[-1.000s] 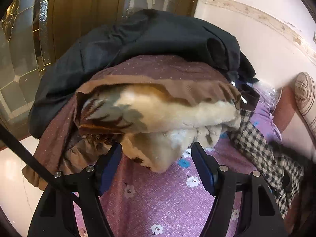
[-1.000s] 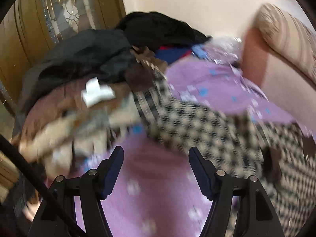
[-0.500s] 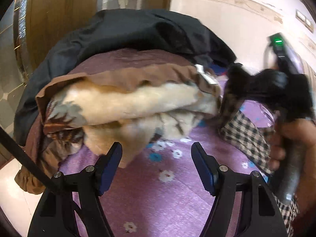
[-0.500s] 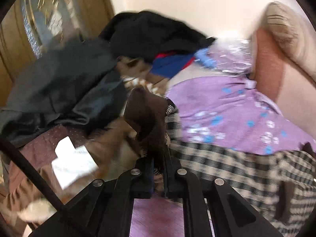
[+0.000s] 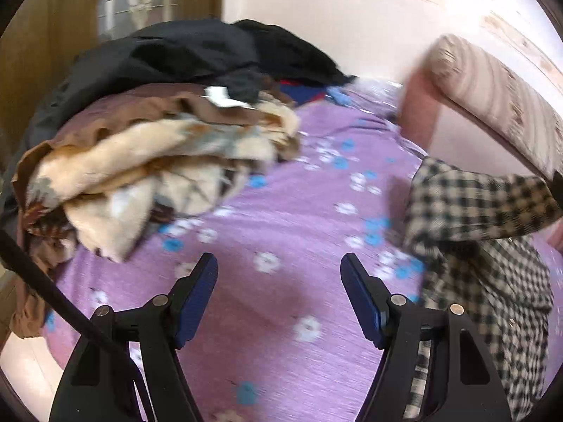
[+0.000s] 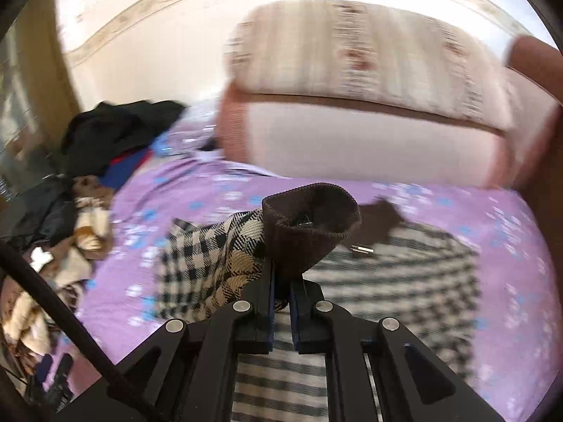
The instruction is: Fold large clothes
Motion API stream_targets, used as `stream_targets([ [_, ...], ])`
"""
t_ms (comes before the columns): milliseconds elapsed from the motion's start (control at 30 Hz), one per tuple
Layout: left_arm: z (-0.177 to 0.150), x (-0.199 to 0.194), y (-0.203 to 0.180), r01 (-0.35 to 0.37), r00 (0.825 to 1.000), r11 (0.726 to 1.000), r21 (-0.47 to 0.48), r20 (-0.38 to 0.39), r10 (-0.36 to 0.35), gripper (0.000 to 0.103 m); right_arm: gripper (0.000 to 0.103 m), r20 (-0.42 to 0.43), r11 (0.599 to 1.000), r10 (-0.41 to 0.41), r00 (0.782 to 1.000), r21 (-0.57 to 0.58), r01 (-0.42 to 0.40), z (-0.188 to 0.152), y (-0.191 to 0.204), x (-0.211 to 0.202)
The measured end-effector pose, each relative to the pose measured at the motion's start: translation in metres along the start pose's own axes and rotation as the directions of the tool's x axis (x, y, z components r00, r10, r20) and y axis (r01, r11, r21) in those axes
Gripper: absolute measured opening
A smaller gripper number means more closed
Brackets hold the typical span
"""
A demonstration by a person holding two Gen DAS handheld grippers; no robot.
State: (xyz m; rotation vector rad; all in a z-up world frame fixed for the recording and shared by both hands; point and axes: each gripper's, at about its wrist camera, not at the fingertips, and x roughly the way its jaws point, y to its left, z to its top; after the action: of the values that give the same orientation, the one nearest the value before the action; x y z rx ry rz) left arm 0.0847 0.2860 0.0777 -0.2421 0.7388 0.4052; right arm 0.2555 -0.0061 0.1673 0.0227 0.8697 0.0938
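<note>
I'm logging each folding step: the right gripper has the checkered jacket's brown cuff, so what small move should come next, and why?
Probably carry the brown cuff across onto the checkered jacket. The right gripper is shut on it, with the sleeve lifted off the purple sheet. The left gripper is open, holding nothing.

The left gripper point(image 5: 278, 295) is hovering with its blue-padded fingers point(image 5: 197, 292) spread wide and nothing between them. The right gripper point(image 6: 281, 281) is pinching its fingers together on a brown knit cuff point(image 6: 309, 225), pointing forward.
</note>
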Motion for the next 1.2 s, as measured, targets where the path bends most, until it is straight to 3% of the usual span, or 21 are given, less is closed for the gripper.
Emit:
stream_targets([
  [200, -0.014, -0.008, -0.044, 0.000, 0.999, 0.992, 0.126, 0.040, -0.005, 0.071, 0.008, -0.033, 0.982, -0.164, 0.986, 0.086, 0.166, -0.024, -0.109, -0.001],
  [400, -0.022, -0.001, -0.069, -0.014, 0.999, 0.982, 0.189, 0.034, 0.007, 0.071, 0.008, -0.121, 0.940, -0.238, 0.964, 0.222, 0.260, -0.050, -0.194, 0.028],
  [633, -0.027, 0.008, -0.087, 0.004, 1.000, 0.976, 0.216, -0.001, -0.004, 0.071, 0.008, -0.212, 0.917, -0.255, 0.943, 0.257, 0.306, -0.073, -0.230, 0.059],
  [833, -0.028, 0.011, -0.088, 0.013, 1.000, 0.976, 0.219, -0.014, -0.011, 0.071, 0.014, -0.149, 0.875, -0.304, 0.941, 0.348, 0.337, -0.070, -0.257, 0.029],
  [967, -0.029, 0.013, -0.091, 0.026, 0.999, 0.976, 0.215, -0.028, -0.021, 0.071, 0.015, -0.073, 0.894, -0.210, 0.975, 0.390, 0.222, -0.060, -0.257, 0.013],
  [1033, -0.032, 0.016, -0.094, 0.039, 0.999, 0.974, 0.223, -0.043, -0.030, 0.071, 0.015, -0.049, 0.913, -0.078, 0.996, 0.399, 0.091, -0.058, -0.248, 0.019],
  [1100, -0.035, 0.019, -0.099, 0.050, 0.998, 0.970, 0.239, -0.055, -0.038, 0.071, 0.015, -0.060, 0.899, 0.110, 0.992, 0.431, -0.074, -0.061, -0.236, 0.038],
  [1133, -0.036, 0.019, -0.100, 0.054, 0.997, 0.968, 0.245, -0.059, -0.041, 0.071, 0.015, -0.072, 0.891, 0.159, 0.985, 0.439, -0.112, -0.063, -0.231, 0.048],
  [1200, -0.039, 0.022, -0.103, 0.066, 0.996, 0.964, 0.259, -0.073, -0.049, 0.071, 0.014, -0.121, 0.899, 0.167, 0.978, 0.427, -0.101, -0.069, -0.222, 0.070],
])
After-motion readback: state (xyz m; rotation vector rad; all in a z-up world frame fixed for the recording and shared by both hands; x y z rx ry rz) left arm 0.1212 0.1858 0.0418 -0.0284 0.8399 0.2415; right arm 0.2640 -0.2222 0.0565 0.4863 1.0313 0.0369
